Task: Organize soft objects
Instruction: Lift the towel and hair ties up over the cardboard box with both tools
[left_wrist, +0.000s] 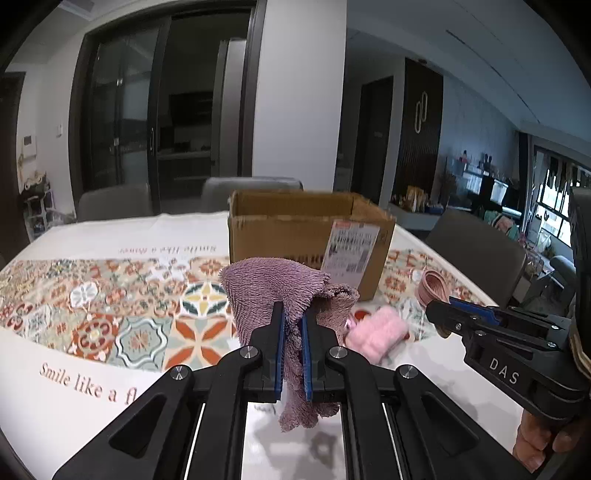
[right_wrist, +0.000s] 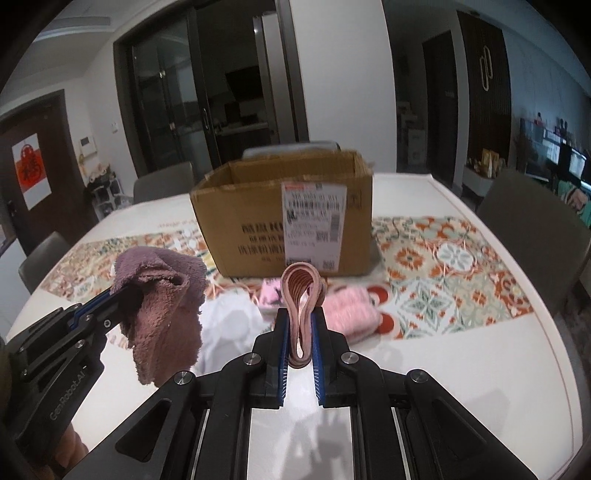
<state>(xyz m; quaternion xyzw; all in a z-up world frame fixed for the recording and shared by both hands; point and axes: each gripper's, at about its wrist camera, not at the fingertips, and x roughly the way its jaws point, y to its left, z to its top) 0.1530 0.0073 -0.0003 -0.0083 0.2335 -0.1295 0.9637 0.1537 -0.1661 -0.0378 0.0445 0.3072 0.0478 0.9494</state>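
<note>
Partly hidden behind the pink band loop (right_wrist: 301, 295), fluffy pink items (right_wrist: 351, 306) blur.

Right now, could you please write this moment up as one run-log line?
left gripper: shut on purple towel | right gripper: shut on pink band loop | cardboard box: open, behind | pink fluffy item: on table
</note>
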